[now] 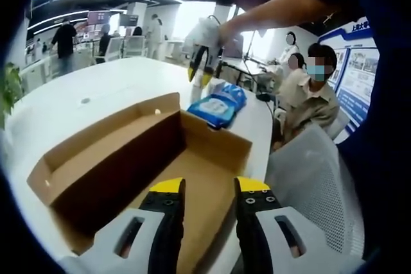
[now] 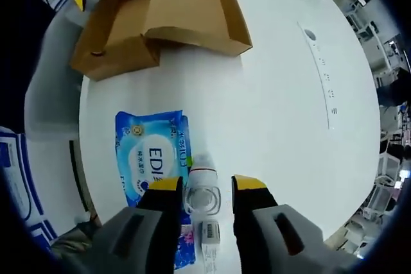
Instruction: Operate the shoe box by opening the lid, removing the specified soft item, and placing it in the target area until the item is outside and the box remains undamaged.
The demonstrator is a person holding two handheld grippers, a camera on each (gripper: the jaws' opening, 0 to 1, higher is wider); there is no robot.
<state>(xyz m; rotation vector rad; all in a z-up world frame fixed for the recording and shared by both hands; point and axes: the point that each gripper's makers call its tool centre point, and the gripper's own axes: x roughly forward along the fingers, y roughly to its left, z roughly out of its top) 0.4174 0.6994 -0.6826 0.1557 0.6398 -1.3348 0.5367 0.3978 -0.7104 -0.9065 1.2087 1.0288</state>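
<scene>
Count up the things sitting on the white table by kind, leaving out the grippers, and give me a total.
Cardboard shoe box, open: 1
Blue soft pack: 1
Small white bottle: 1
Total: 3, all on the white table

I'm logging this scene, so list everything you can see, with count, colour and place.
Box: one, brown cardboard, open, on the table.
Wipes pack: one, blue, flat on the table beyond the box.
Bottle: one, clear with white top, beside the pack.
Table: one, white.
Chair: one, grey mesh, at the table edge.
People: several, seated and standing in the background.
Left gripper: open, over the box.
Right gripper: open, over the bottle.
</scene>
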